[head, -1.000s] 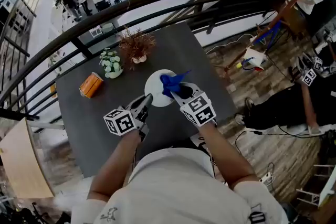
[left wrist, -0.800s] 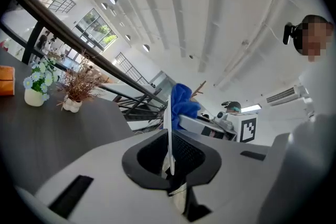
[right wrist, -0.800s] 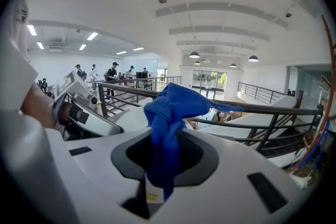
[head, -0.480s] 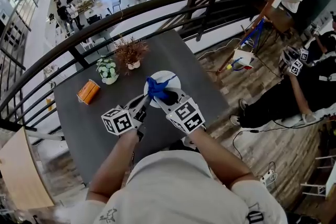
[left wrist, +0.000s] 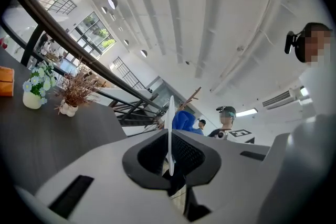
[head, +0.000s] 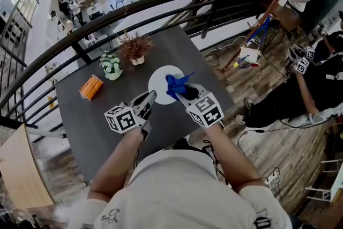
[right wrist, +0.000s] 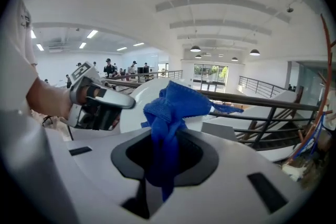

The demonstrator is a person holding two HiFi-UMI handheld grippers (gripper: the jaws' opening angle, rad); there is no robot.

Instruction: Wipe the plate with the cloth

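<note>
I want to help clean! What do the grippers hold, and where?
The left gripper pinches the white plate by its rim; the right gripper clamps the blue cloth around its bunched middle.

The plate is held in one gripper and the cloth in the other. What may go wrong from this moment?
1. The left gripper pinches the plate only at its thin rim. A push from the cloth in the right gripper might twist it loose, and it could fall onto the table.
2. A wide wiping swing might hit the flower vase nearby.
</note>
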